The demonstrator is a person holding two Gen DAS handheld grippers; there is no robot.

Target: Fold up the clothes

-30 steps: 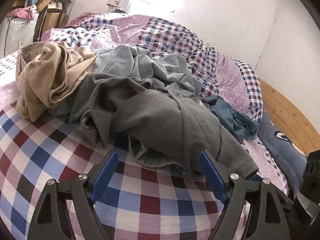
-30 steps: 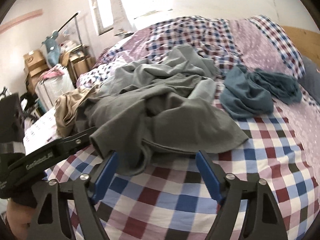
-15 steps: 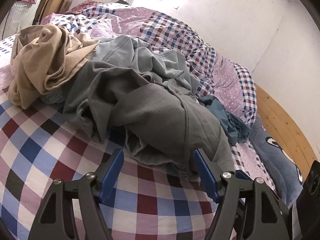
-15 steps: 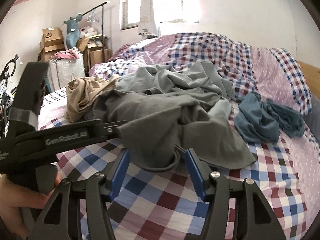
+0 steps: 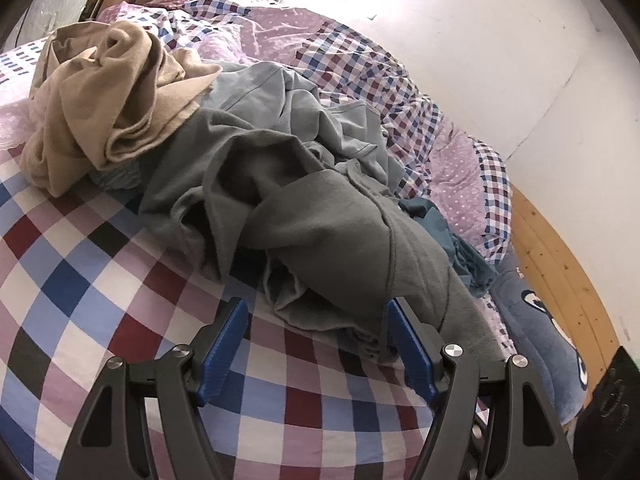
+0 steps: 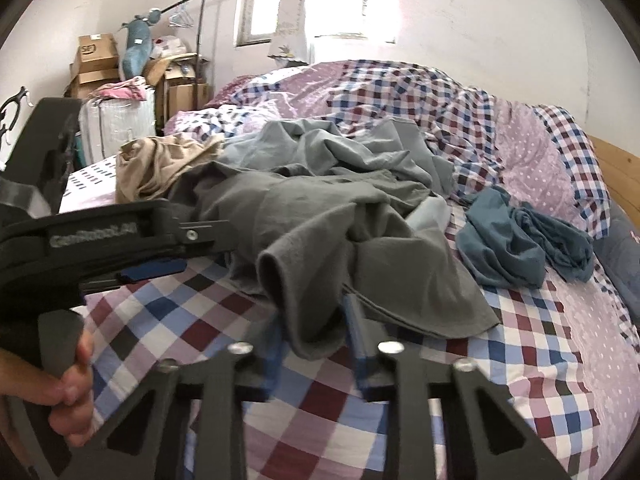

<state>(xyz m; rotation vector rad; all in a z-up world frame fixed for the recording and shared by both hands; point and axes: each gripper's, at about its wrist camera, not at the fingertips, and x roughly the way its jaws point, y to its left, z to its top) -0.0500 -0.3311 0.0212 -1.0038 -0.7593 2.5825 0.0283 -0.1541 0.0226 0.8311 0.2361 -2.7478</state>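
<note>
Two tongs at a dark grey garment (image 6: 320, 232) on the checked bed (image 6: 520, 380).
Right tongs (image 6: 316, 328) closing on its front fold; left tongs (image 5: 316, 312) wide open — edge between, ungripped.

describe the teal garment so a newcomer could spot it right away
Start at the checked bed and find the big grey pile in its middle. The teal garment lies crumpled just right of it, toward the wooden headboard. It is the only blue-green piece and lies alone.
</note>
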